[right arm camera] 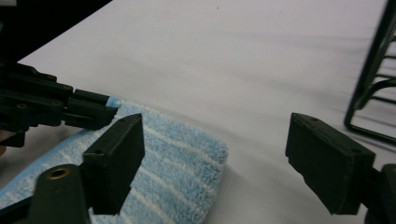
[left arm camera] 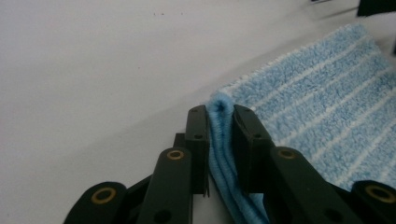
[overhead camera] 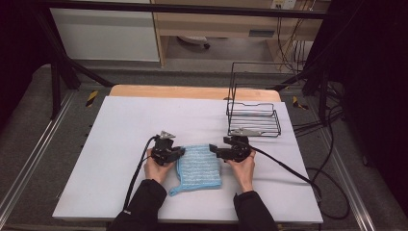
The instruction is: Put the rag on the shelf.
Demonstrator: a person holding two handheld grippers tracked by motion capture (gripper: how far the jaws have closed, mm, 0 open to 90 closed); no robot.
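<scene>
A: From the high view, where's the cloth?
B: The blue striped cloth lies folded on the white table, near its six o'clock edge. The left gripper sits at the cloth's nine o'clock side, the right gripper at its one o'clock corner. A wire rack stands at two o'clock from the cloth, apart from it.

A: And the left gripper view?
B: Its jaws are pinching the cloth's folded edge; the rest spreads toward three o'clock.

A: The right gripper view?
B: Jaws spread wide, nothing gripped; the cloth corner lies by the nine o'clock jaw, the rack at three o'clock.
</scene>
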